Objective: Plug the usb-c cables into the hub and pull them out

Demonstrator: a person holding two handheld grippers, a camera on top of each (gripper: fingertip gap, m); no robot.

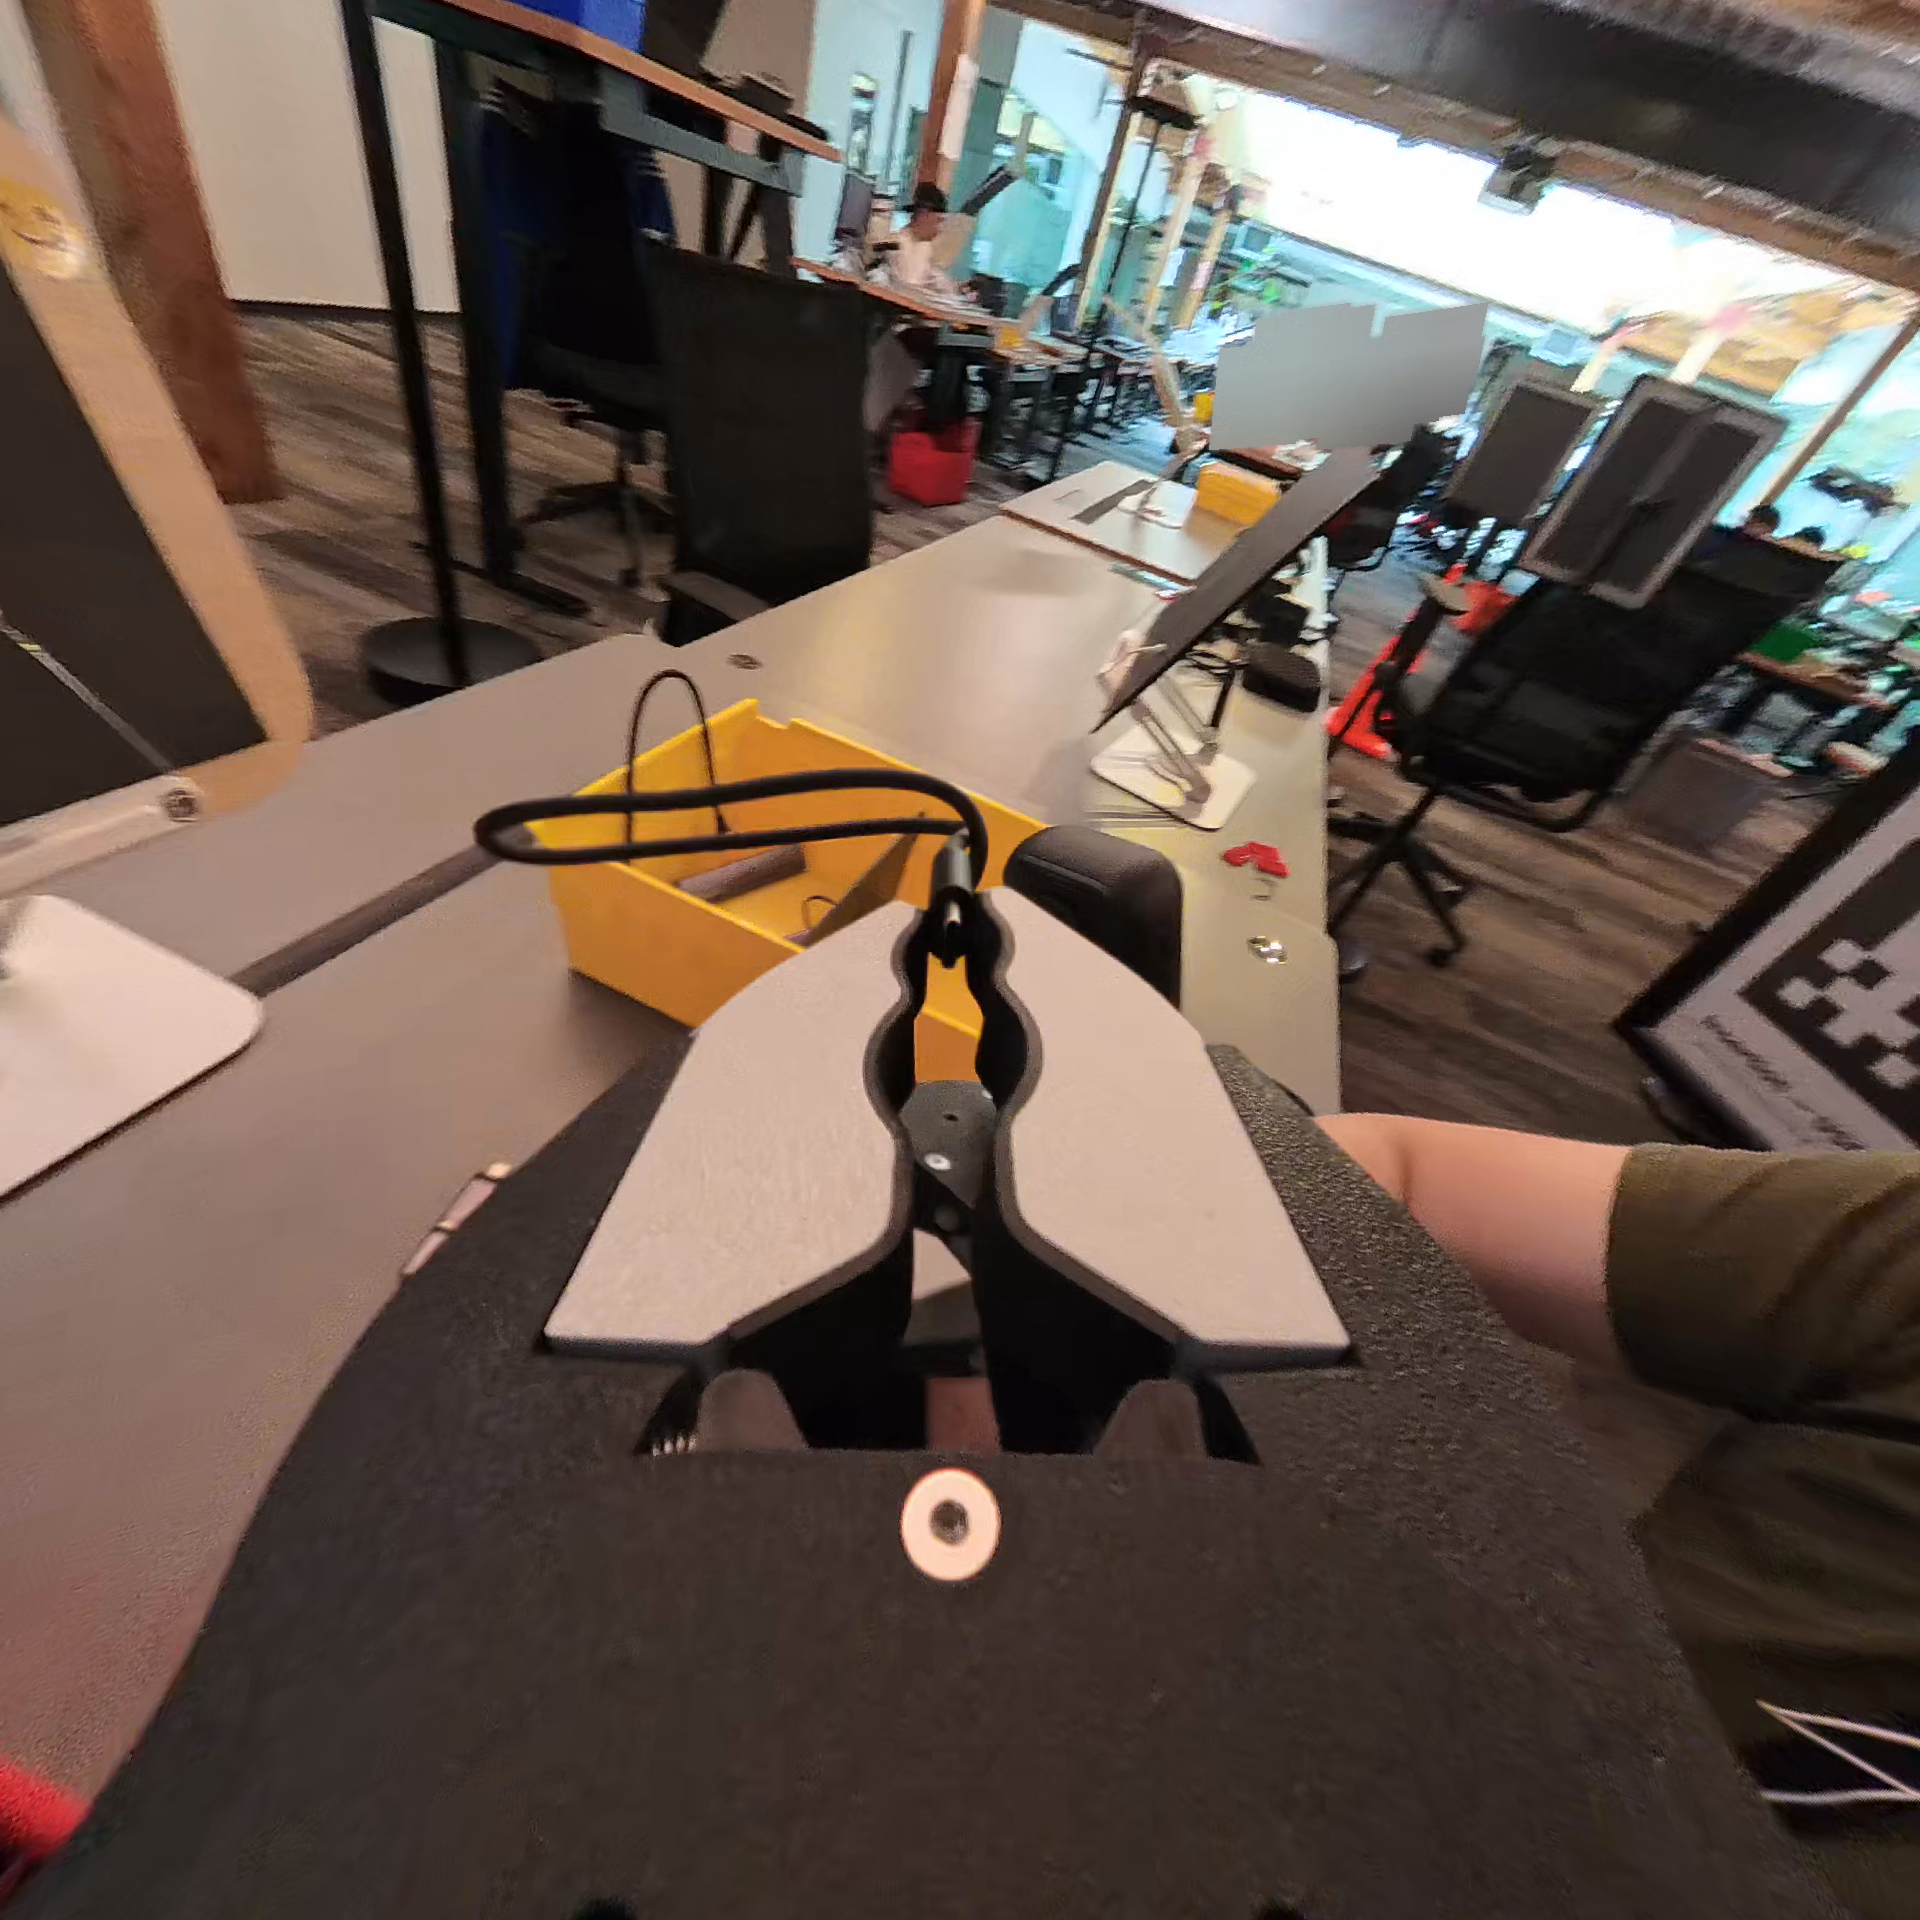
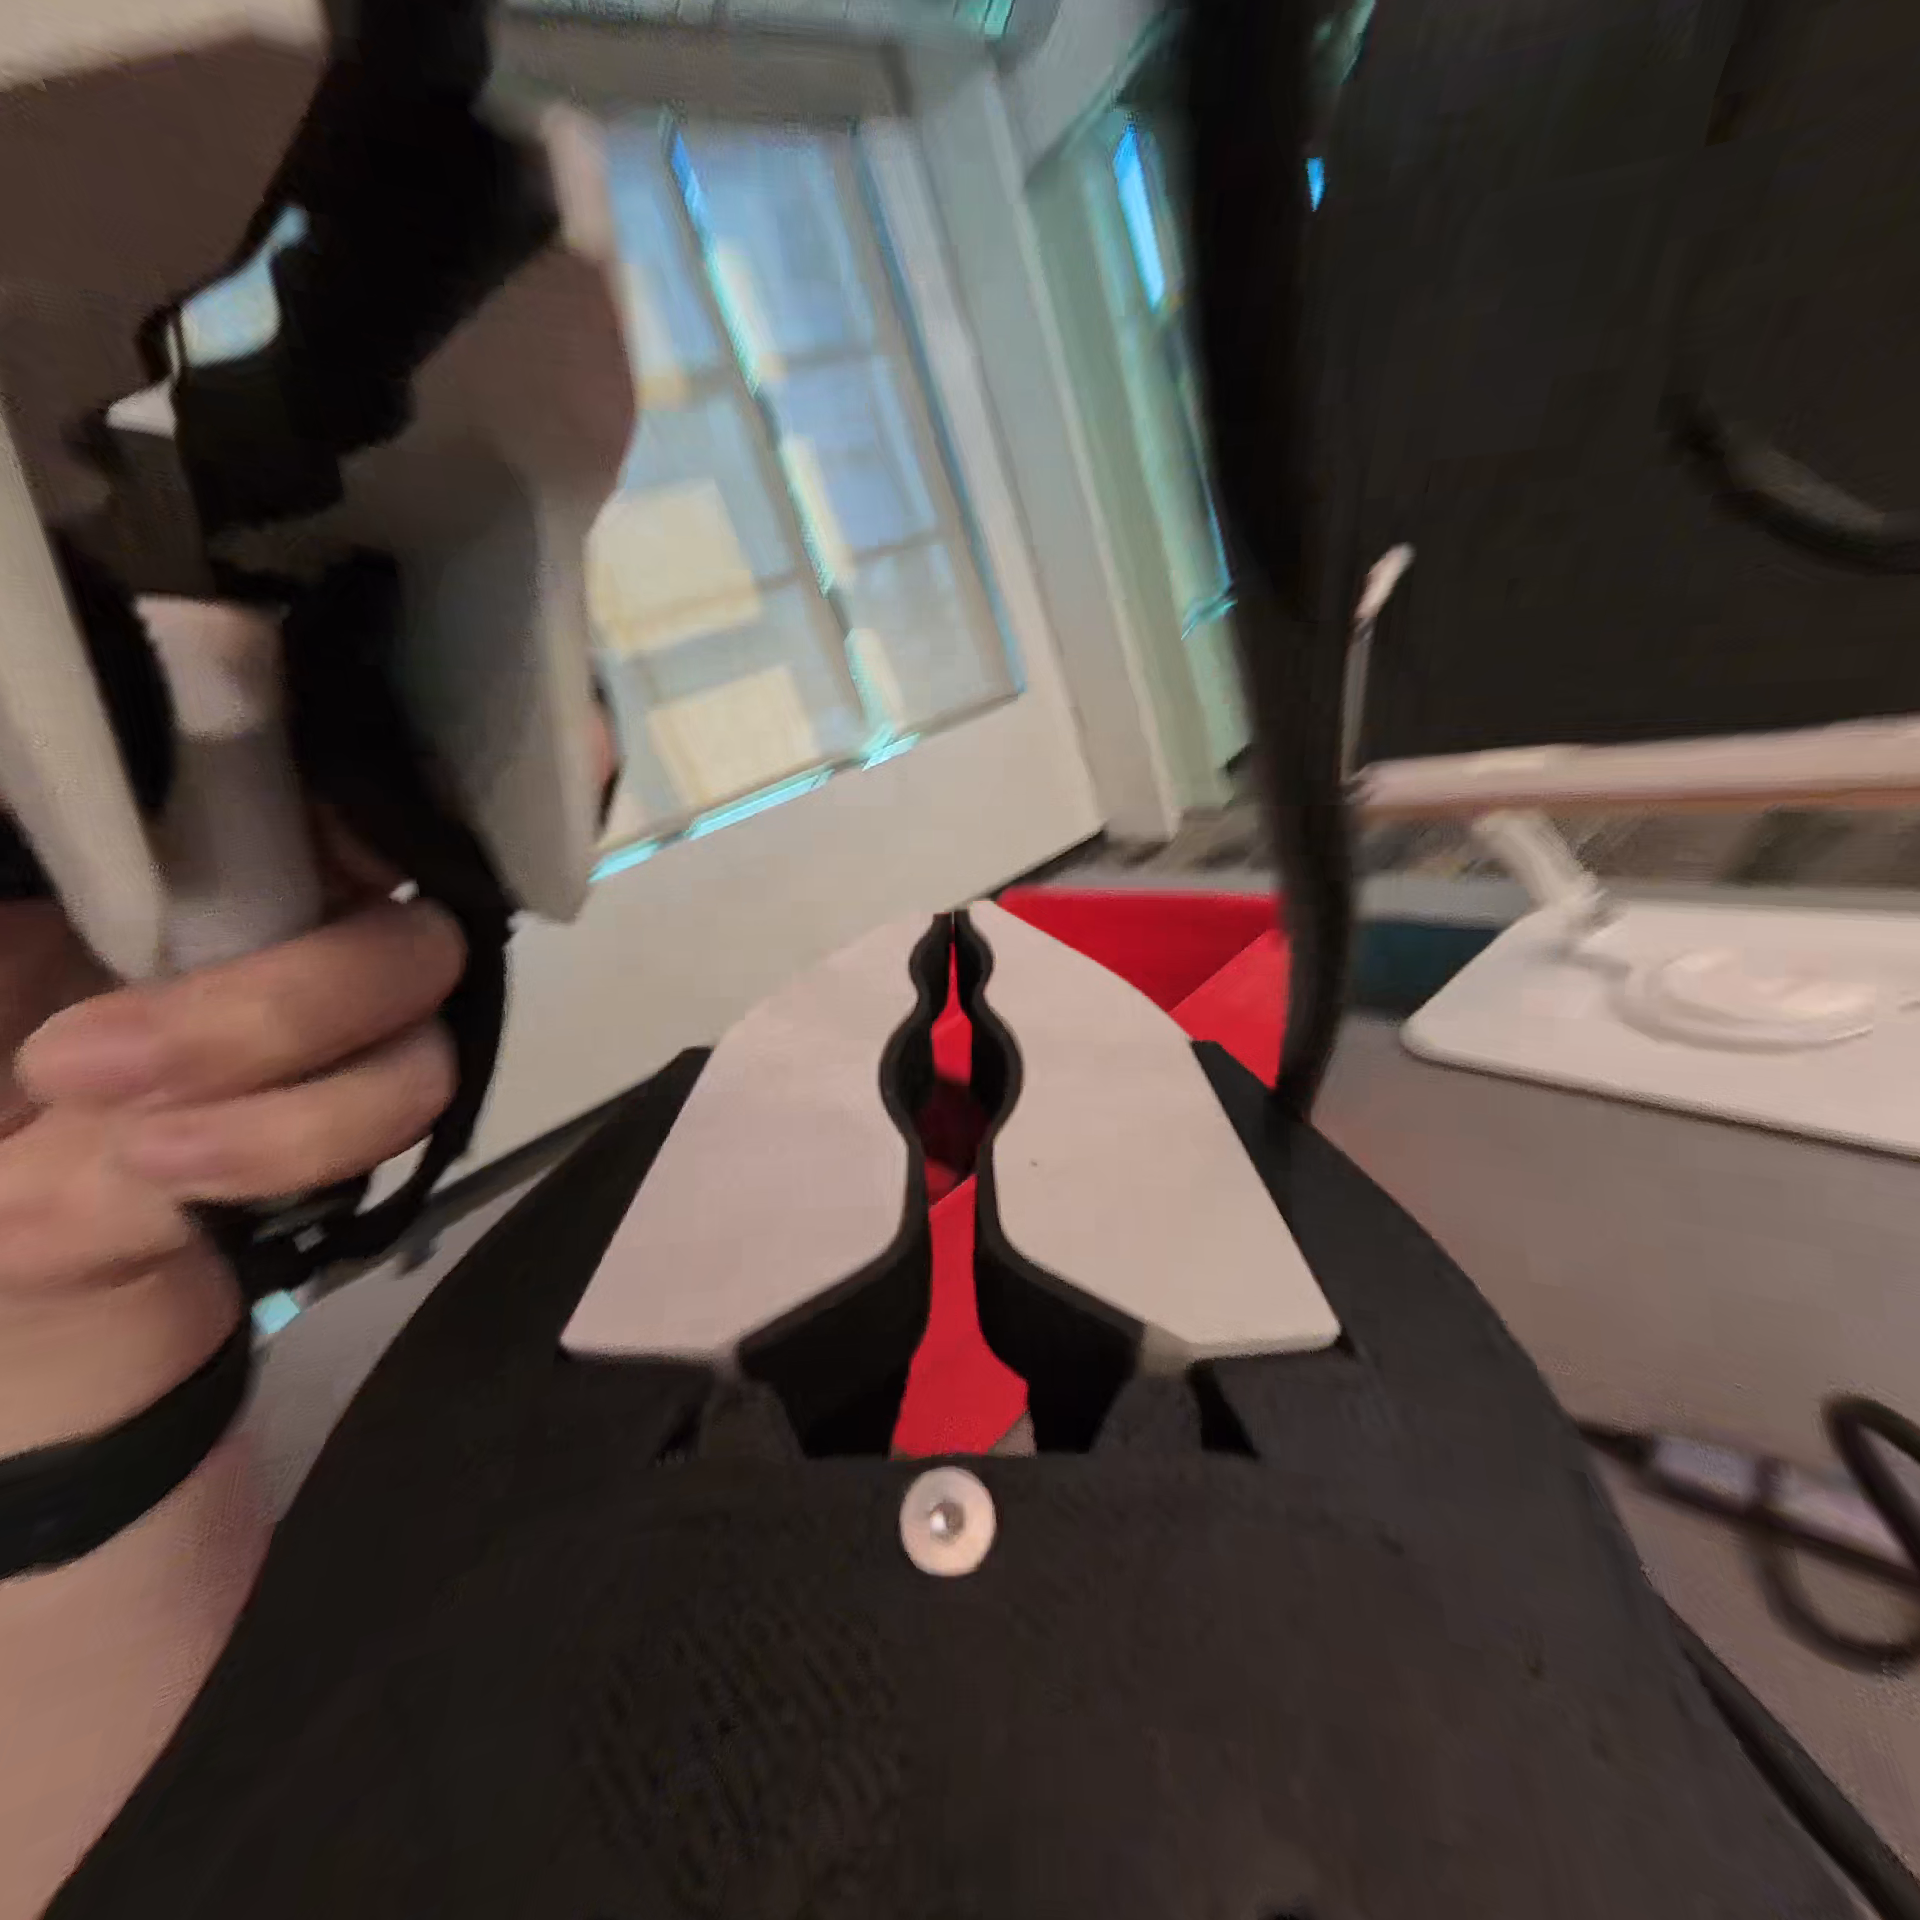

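Note:
In the left wrist view my left gripper is shut on the plug end of a black usb-c cable. The plug stands up between the fingertips, and the cable loops away to the left above a yellow bin. A grey bar-shaped item lies inside that bin. In the right wrist view my right gripper is shut, with nothing seen between its fingertips. The view is blurred. The left gripper shows at the upper left, held by a hand. A black cable hangs down on the right.
A red bin sits just beyond my right fingertips. A white stand base and loose cables lie to the right. The left view shows a silver stand base, a laptop stand, a black rounded object and the grey table's right edge. The gap from one gripper's tips to the other's is roughly 11 cm.

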